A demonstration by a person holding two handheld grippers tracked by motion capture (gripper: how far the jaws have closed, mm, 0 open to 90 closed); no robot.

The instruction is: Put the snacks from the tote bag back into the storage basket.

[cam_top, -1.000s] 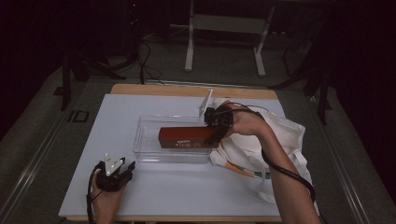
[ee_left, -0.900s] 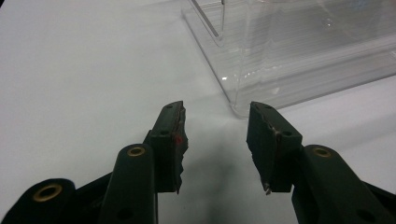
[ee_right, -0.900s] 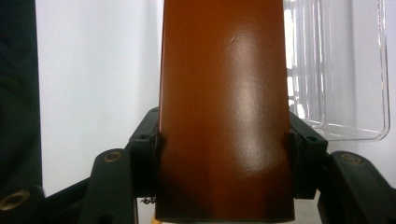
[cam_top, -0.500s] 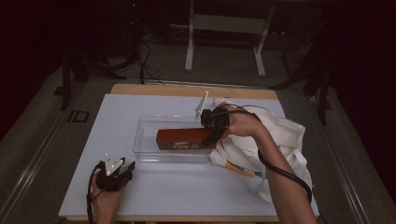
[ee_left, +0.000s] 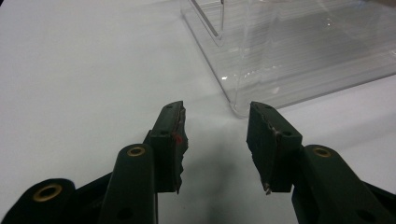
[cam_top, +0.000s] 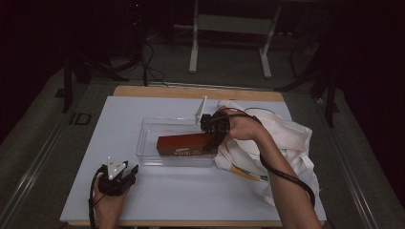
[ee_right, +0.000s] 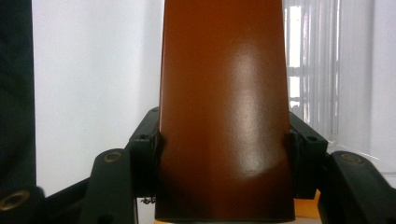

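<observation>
High view: white desk [cam_top: 167,200], wood edge showing at the far side. A clear bin [cam_top: 149,143] sits near the desk's middle, a little toward the right edge. A brown box [cam_top: 184,144] lies lengthwise in the bin, its right end at the bin's right wall. The right gripper [cam_top: 212,143] reaches in from the right, and its fingers clamp that end of the box. Right hand [cam_top: 241,129] and forearm run back to the near right corner, with a black cable trailing along the arm. A white cloth bag [cam_top: 291,143] lies crumpled along the right edge, touching or just beside the bin; the arm crosses over it. An orange stick-like item [cam_top: 243,172] pokes out from the bag's near side; cannot tell what it is.

Left gripper [cam_top: 130,171] rests near the near left corner, held by the left hand [cam_top: 109,202], grey plate on top. It points toward the bin, apart from it.

Left gripper view: left gripper [ee_left: 217,140] fingers [ee_left: 170,140] spread wide, nothing between them, bare desk [ee_left: 84,70] below. The bin's [ee_left: 299,51] near corner is just beyond the tips, not touching.

Right gripper view: the box [ee_right: 224,116] runs up the centre, glossy brown face toward the camera. The right gripper [ee_right: 224,154] has its fingers [ee_right: 144,154] pressed against both long sides of the box. The bin's ribbed clear wall [ee_right: 313,70] shows to the right of the box and white desk [ee_right: 93,60] to the left.
</observation>
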